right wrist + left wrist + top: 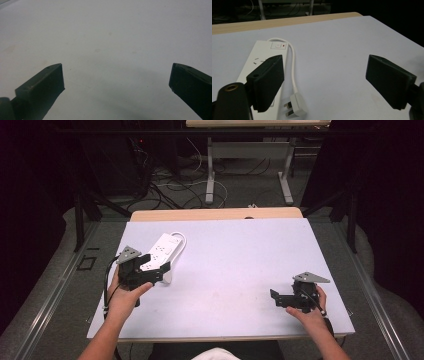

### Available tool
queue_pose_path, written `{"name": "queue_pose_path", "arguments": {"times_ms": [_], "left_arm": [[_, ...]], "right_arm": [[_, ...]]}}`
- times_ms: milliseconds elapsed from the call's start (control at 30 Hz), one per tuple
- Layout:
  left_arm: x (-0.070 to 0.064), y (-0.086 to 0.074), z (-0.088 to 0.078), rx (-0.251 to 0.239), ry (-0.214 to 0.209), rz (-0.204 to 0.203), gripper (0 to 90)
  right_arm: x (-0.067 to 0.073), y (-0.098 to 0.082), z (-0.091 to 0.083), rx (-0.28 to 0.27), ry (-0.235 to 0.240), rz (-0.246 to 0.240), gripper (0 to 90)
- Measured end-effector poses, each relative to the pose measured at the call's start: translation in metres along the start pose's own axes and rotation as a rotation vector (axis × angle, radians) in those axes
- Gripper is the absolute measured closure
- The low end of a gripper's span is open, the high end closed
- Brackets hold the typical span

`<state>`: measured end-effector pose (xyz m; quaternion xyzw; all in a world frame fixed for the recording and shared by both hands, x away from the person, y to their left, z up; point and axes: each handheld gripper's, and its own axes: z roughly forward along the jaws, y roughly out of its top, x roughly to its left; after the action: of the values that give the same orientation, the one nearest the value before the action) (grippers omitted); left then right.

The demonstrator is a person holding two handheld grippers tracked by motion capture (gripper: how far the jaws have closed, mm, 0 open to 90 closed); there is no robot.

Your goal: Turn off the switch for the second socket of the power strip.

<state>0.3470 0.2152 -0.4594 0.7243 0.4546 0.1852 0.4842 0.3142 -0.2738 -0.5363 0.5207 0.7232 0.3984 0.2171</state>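
A white power strip (pixel 162 249) lies at the left of the table, its white cable (pixel 293 62) looping from the switch end down to a white plug (pixel 295 106) that rests on the tabletop. My left gripper (pixel 159 272) sits at the strip's near end. Its jaws (pixel 324 75) stand wide open, the left one over the strip (pixel 265 50), with the plug just inside that jaw and untouched. My right gripper (pixel 276 297) rests low at the right near the front edge. In its own view the right gripper (pixel 116 80) is open over bare table.
The pale lilac tabletop (pixel 240 255) has a wooden strip (pixel 215 213) along its far edge. Beyond it stand the legs of another table (pixel 210 175), with loose cables (pixel 170 187) on the floor. Dark frame posts flank both sides.
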Motion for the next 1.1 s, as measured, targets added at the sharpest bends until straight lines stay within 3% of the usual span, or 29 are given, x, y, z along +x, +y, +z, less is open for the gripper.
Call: {"name": "queue_pose_path", "arguments": {"times_ms": [267, 567, 800, 1100], "left_arm": [[0.002, -0.008, -0.004, 0.008, -0.001, 0.0, 0.4], [0.004, -0.019, -0.007, -0.006, 0.023, -0.008, 0.4], [0.009, -0.028, -0.01, -0.013, 0.042, -0.036, 0.4], [0.014, -0.042, -0.015, -0.024, 0.085, -0.024, 0.4]], "right_arm": [[0.001, 0.0, 0.0, 0.0, 0.001, -0.001, 0.0], [0.001, 0.0, 0.0, -0.001, 0.001, -0.001, 0.0], [0.001, 0.0, 0.0, -0.001, 0.001, -0.001, 0.0], [0.001, 0.0, 0.0, -0.001, 0.001, -0.001, 0.0]]}}
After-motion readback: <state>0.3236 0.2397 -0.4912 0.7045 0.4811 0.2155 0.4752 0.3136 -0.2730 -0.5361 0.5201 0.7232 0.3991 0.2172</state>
